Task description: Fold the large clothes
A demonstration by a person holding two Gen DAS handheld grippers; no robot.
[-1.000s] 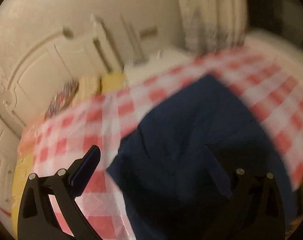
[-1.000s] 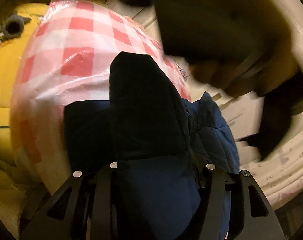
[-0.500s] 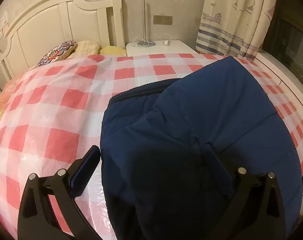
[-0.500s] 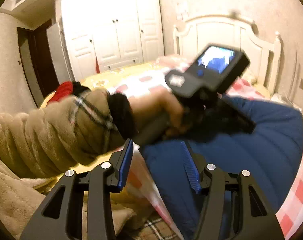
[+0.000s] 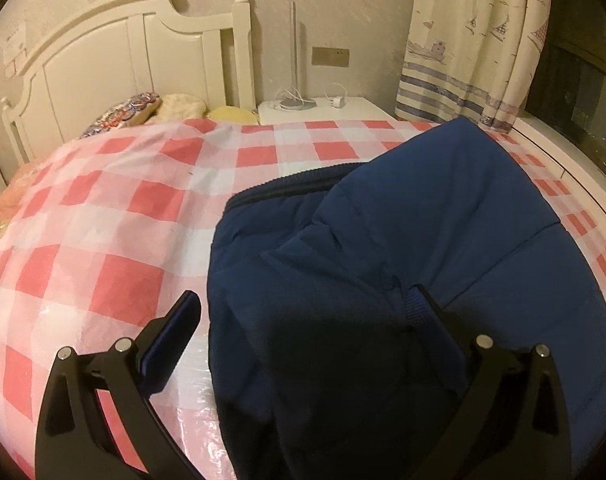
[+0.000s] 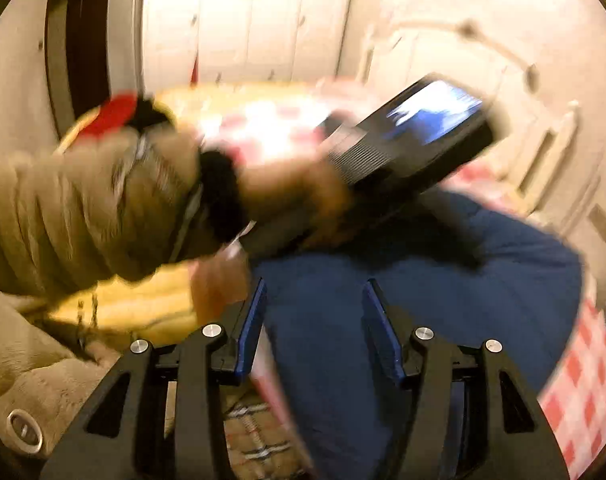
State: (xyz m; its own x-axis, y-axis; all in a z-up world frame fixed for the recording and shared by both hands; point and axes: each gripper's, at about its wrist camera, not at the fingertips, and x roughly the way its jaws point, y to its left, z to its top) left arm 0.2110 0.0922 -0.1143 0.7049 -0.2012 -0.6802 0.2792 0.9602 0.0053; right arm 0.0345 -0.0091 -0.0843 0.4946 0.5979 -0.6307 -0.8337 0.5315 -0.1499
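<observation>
Right gripper (image 6: 313,320): jaws about half apart, nothing pinched; the jacket lies beyond and below them.
Left gripper (image 5: 307,316): jaws spread wide; its right finger (image 5: 427,316) rests against a fold of the jacket, its left finger stands clear over the cloth; no squeeze on the fabric shows.
Jacket (image 5: 403,240): one, dark blue and padded, lying on the bed, its near edge cut off by the frame.
Hard to see: the right wrist view is smeared by motion; a hand (image 6: 303,196) and beige sleeve (image 6: 83,208) carry the other gripper's handle and screen.
Surface: one red-and-white checked cloth (image 5: 103,240) over the bed.
Room: one white headboard (image 5: 115,60), one nightstand (image 5: 323,110), one curtain (image 5: 471,40).
</observation>
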